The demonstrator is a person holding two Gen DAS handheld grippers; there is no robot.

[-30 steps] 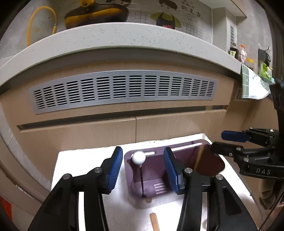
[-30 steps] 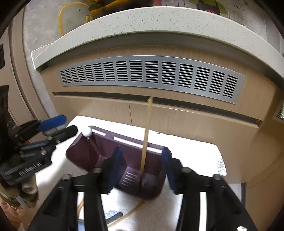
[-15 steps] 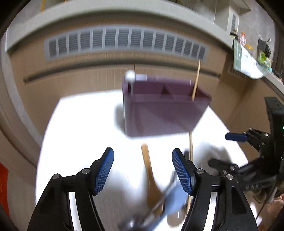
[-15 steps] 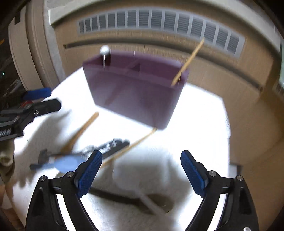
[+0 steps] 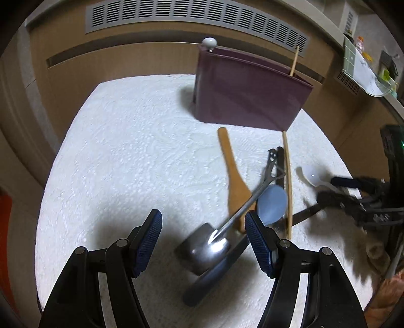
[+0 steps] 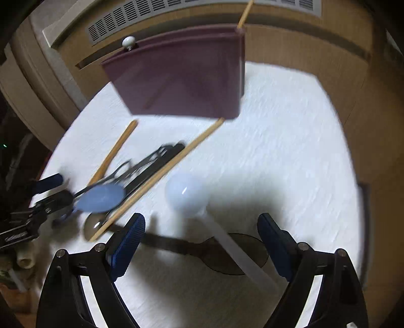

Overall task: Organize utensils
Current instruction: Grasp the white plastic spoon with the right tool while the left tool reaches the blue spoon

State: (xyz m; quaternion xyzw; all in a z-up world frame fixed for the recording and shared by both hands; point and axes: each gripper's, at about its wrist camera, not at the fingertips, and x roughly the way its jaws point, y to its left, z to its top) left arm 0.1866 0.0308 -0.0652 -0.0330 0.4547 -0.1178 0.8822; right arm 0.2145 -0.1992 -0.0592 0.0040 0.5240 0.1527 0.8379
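A purple utensil holder stands at the back of the white cloth, with a white-knobbed utensil and one chopstick in it. In front lie a wooden spatula, a steel ladle, a blue spoon, a loose chopstick and a white spoon. My left gripper hangs open over the ladle's bowl and touches nothing. Over the white spoon's handle my right gripper is open wide, pads clear of it.
A dark brown spoon lies under the white spoon's handle. Black-handled utensils cross the pile. Wooden cabinet fronts with a grey vent rise behind the cloth. Each gripper shows at the edge of the other's view.
Both grippers have come back from over the holder and sunk toward the cloth, tilting downward. Both pairs of jaws stand wider than a second ago. The loose utensils have come into view.
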